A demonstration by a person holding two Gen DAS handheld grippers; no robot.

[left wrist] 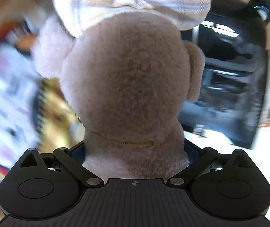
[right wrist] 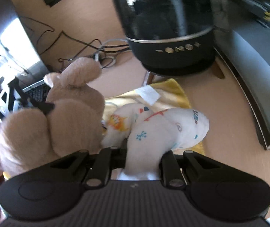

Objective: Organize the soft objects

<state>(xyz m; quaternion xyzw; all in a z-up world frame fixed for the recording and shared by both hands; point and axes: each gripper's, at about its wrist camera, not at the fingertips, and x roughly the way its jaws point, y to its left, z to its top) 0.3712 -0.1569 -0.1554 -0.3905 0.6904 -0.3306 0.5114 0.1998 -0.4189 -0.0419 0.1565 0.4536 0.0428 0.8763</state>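
My left gripper (left wrist: 135,151) is shut on a tan plush bear (left wrist: 131,87), gripping its neck from behind; the bear wears a pale plaid bow (left wrist: 135,0) on its head and fills the left wrist view, hiding the fingertips. The same bear (right wrist: 59,113) shows at the left of the right wrist view, with the left gripper's frame (right wrist: 8,102) behind it. My right gripper (right wrist: 143,151) is shut on a white printed plush toy (right wrist: 163,130), held above a yellow cloth (right wrist: 172,92).
A black round speaker (right wrist: 172,37) stands on the wooden surface (right wrist: 78,15) ahead, with tangled cables (right wrist: 97,49) beside it. A dark monitor (right wrist: 257,75) lies at the right. Blurred white and yellow soft items (left wrist: 12,94) sit left of the bear.
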